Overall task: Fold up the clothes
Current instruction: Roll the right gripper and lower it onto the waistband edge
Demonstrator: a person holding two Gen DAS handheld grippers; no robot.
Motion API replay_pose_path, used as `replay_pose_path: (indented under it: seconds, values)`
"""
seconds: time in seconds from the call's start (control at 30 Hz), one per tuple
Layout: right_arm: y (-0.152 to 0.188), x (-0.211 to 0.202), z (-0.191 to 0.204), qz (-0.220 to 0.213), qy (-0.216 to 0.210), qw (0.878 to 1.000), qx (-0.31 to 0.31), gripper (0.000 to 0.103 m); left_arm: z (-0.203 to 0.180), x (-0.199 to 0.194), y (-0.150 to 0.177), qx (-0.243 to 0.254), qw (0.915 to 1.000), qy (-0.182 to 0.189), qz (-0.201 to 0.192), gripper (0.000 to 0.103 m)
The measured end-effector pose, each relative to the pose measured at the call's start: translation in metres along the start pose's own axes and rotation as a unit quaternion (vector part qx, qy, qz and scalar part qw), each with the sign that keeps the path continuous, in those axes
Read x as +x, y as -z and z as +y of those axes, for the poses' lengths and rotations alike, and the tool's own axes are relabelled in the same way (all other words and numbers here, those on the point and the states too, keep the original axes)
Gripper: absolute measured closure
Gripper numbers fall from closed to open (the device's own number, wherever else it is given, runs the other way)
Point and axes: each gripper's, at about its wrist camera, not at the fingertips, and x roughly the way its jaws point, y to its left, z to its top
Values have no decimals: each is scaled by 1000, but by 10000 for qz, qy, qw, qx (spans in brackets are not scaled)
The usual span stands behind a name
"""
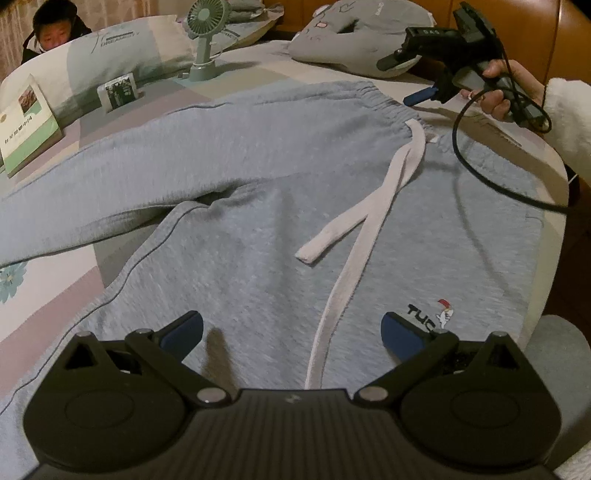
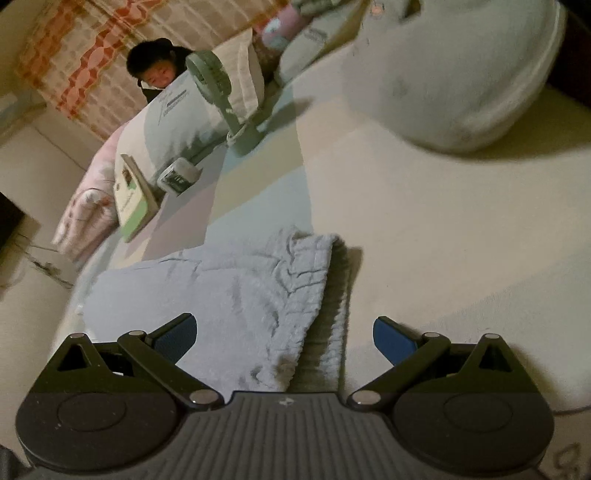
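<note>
Light grey-blue sweatpants (image 1: pixel 258 229) lie spread flat on the bed, waistband to the far right, with a white drawstring (image 1: pixel 369 206) lying across the front and a small logo (image 1: pixel 432 314) near the hip. My left gripper (image 1: pixel 291 328) is open and empty, hovering just above the pants' near leg. My right gripper (image 2: pixel 284 332) is open and empty above the crinkled waistband corner (image 2: pixel 288 273). It also shows in the left wrist view (image 1: pixel 421 94), held in a hand beside the waistband.
A green desk fan (image 1: pixel 203 44), a small box (image 1: pixel 118 90) and a book (image 1: pixel 26 122) stand at the far left before a pillow (image 1: pixel 122 48). A grey plush pillow (image 1: pixel 354 33) lies beyond the waistband. A person (image 1: pixel 55 29) watches from behind. A black cable (image 1: pixel 476 162) trails over the pants.
</note>
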Motion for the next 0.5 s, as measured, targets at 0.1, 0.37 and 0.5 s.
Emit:
replay_pose_path:
  seconds: [0.1,0.37,0.5]
  values:
    - [-6,15,-4,171,-178,9997,28,0,1,5,0,-29,10000,-16,47,1]
    - [-21,33,-14,-177,-632,9976,202,0,6,16,-1,-147,9999,7,74,1]
    - [-26,36,-18,68,-791,9958,459,0,4,16,-3,-141,9999,-9,71,1]
